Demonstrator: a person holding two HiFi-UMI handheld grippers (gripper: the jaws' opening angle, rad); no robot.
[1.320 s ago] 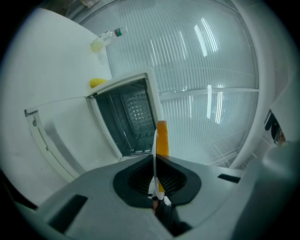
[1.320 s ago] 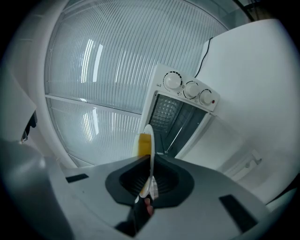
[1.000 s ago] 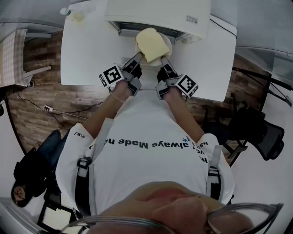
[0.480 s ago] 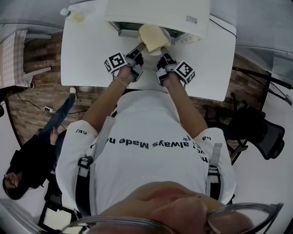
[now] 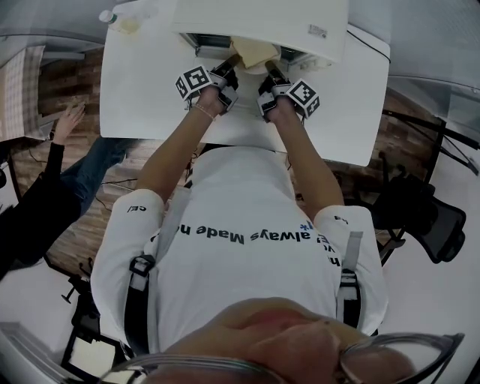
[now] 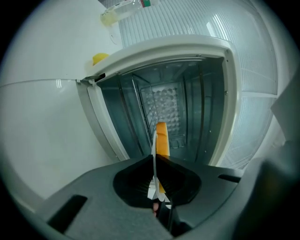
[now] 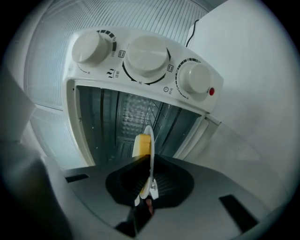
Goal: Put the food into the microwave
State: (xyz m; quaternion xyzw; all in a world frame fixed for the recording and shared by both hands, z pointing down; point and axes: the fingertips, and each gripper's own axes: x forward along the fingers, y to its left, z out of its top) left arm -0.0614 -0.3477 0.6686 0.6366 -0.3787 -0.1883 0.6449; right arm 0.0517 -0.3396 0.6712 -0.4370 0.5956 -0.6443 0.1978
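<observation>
Head view: my left claw (image 5: 233, 61) and right claw (image 5: 268, 70) both pinch the white round plate (image 7: 151, 140) by the rim, yellow food slab (image 5: 253, 51) at the white microwave (image 5: 262, 19) mouth.

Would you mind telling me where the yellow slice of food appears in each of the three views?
Head view: top centre, the food is at the mouth of the microwave.
Left gripper view: centre, edge-on, just right of the plate clamped in the jaws.
Right gripper view: centre, edge-on, just left of the plate.
Shared landmark: the microwave's open cavity, behind the food in all three.
</observation>
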